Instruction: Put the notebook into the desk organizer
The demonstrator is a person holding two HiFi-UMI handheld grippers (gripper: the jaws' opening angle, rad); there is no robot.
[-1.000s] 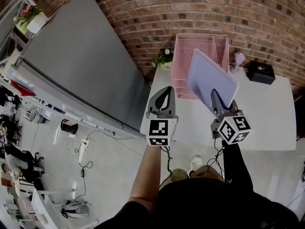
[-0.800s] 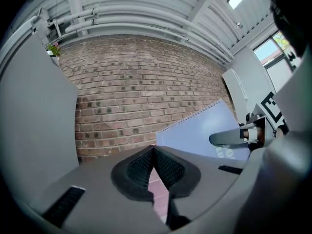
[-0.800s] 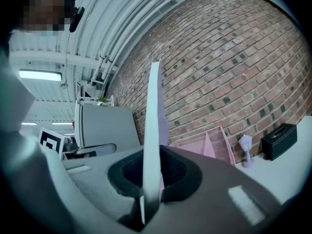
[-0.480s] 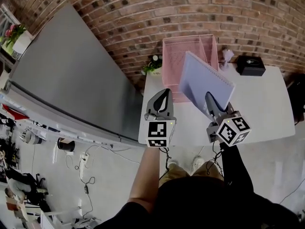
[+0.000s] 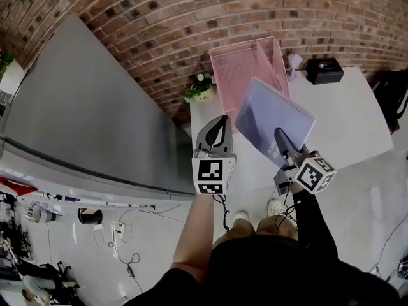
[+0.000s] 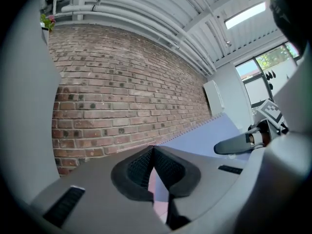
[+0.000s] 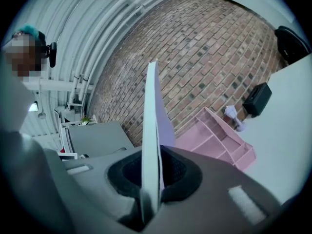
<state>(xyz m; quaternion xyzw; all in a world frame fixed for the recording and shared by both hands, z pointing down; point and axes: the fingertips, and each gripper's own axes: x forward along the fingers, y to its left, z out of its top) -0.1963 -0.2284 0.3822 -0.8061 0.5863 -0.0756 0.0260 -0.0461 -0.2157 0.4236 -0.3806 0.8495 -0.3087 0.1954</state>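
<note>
Closest to you: L gripper (image 5: 220, 122) is up in the air, fingers (image 6: 139, 168) pressed together w/ nothing between them. It sits just left of the R gripper (image 5: 279, 134) and the two are apart, not touching.

R gripper's fingers (image 7: 178, 172) pinch the notebook (image 5: 271, 115) by its lower edge. The notebook is lavender w/ the spiral binding along its upper right side. It's held off the bench (image 5: 347, 116), tilted, w/ the cover facing up toward you. From your head cam its far corner overlaps the front of the desk organizer (image 5: 245, 62), but it's above it, not in any compartment.

Further out, the pink mesh desk organizer stands at the bench's back left, approx. against the brick wall (image 5: 191, 11). A small plant (image 5: 200, 88) is just left of it. A black box (image 5: 324, 70) sits to its right, w/ a small white item (image 5: 293, 60) between them; can't tell what that is.
</note>
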